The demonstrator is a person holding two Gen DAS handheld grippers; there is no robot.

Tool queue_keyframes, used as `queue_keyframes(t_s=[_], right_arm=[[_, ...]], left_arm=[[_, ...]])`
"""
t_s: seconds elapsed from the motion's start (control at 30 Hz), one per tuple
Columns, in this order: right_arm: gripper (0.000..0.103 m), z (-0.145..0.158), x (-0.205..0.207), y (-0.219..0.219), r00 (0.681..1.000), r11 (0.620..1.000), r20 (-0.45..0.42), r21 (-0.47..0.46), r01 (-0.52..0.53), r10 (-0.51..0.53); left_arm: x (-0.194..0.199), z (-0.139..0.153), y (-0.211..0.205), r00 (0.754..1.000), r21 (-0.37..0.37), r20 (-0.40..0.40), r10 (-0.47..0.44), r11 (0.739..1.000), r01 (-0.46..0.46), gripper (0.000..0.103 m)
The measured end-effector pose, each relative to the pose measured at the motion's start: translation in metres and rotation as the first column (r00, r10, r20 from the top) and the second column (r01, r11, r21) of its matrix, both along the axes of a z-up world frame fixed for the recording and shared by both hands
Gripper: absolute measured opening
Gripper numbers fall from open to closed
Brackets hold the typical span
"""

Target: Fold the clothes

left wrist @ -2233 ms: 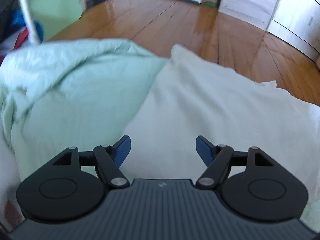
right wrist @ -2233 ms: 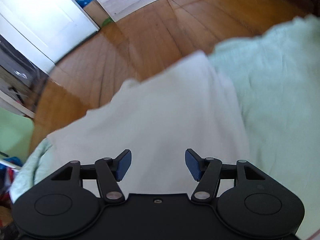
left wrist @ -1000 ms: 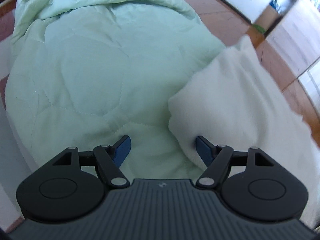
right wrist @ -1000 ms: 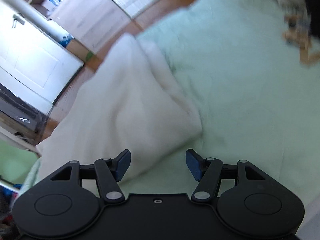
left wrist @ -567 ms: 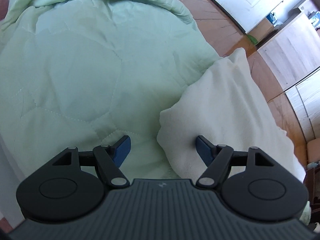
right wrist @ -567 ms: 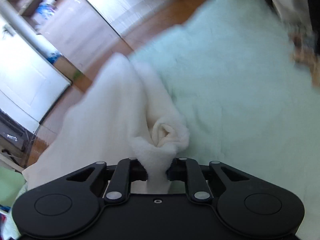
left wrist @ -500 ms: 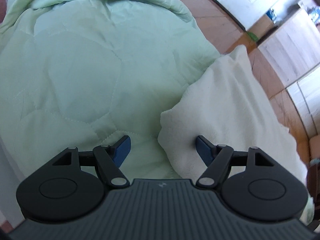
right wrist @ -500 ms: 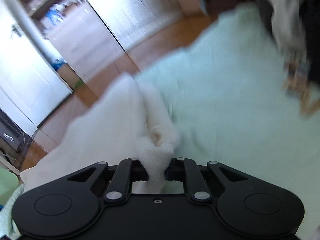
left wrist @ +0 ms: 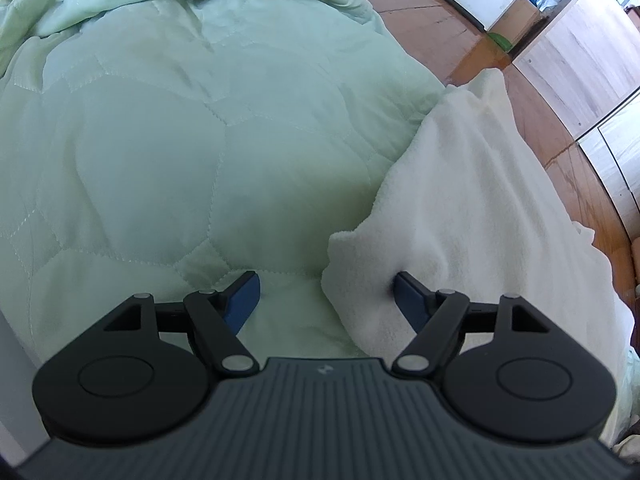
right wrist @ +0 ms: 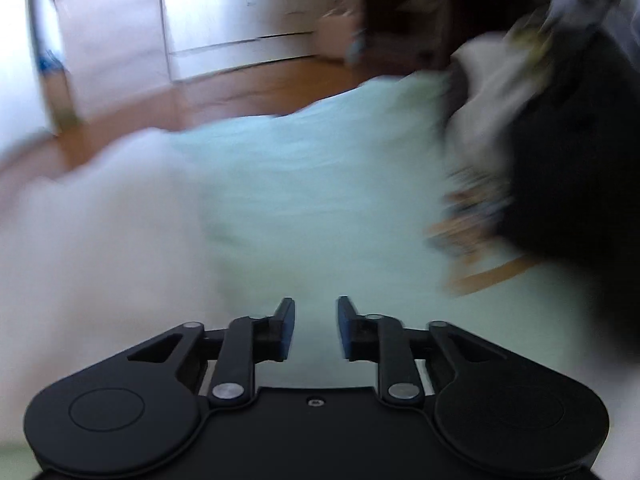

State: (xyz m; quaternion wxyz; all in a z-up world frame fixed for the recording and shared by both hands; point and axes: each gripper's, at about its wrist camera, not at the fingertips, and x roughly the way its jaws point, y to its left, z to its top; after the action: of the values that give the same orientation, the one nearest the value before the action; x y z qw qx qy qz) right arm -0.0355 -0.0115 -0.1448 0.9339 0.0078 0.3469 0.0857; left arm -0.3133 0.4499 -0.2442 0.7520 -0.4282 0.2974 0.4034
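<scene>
- One white fleece garment [left wrist: 472, 216], thick and nubbly, lies spread on a bed at 3 o'clock in the left wrist view, its rounded near corner bunched between the fingers of the left gripper [left wrist: 326, 298].
- The left gripper's two blue-padded fingers [left wrist: 242, 296] are spread wide and released; the pad at 4 o'clock presses into the fleece, while the pad at 7 o'clock rests over the bedding, clear of the garment.
- One pale green quilt [left wrist: 180, 140], stitched in curved panels and softly puffed, covers the bed from 9 to 12 o'clock, with a rolled fold along its far edge.
- A wooden plank floor [left wrist: 444, 28], glossy and reddish brown, runs past the bed at 1 o'clock, beside pale cabinet fronts [left wrist: 576, 56].
- In the heavily blurred right wrist view, the right gripper [right wrist: 316, 328] hovers over the quilt [right wrist: 320, 184] with its two fingers parted by a narrow gap and holding nothing.
- The same white garment [right wrist: 100, 220] shows there as a soft blur at 9 o'clock, beside the gripper and not between its fingers.
- A dark heap of mixed fabrics [right wrist: 568, 152] sits at 2 o'clock; its items cannot be counted through the blur.
</scene>
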Motion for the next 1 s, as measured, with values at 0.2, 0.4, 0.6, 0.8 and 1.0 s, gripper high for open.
queue_keyframes(t_s=[0.2,0.4,0.6,0.8,1.0], right_arm=[[0.026,0.026,-0.050,0.026,0.944,0.939,0.063,0.097,-0.330,0.325],[0.029,0.010,-0.058,0.079,0.873,0.871,0.006,0.075,-0.486,0.487],[0.029,-0.005,-0.058,0.089,0.859,0.858,-0.036,0.088,-0.507,0.511],[0.035,-0.008,-0.058,0.096,0.853,0.853,-0.027,0.045,-0.520,0.521],[0.001,-0.013,-0.058,0.101,0.856,0.856,-0.020,-0.013,-0.517,0.517]], left_arm=[[0.000,0.008,-0.012,0.999,-0.001,0.007,0.034,0.999,-0.034,0.074],[0.002,0.017,-0.022,0.999,0.006,0.031,0.010,1.000,-0.010,0.074],[0.005,0.018,-0.024,1.000,0.006,-0.006,-0.019,1.000,0.019,0.074],[0.003,0.015,-0.026,0.999,-0.010,-0.024,-0.024,1.000,0.023,0.074],[0.001,0.017,-0.030,0.999,-0.011,-0.035,-0.027,1.000,0.027,0.074]])
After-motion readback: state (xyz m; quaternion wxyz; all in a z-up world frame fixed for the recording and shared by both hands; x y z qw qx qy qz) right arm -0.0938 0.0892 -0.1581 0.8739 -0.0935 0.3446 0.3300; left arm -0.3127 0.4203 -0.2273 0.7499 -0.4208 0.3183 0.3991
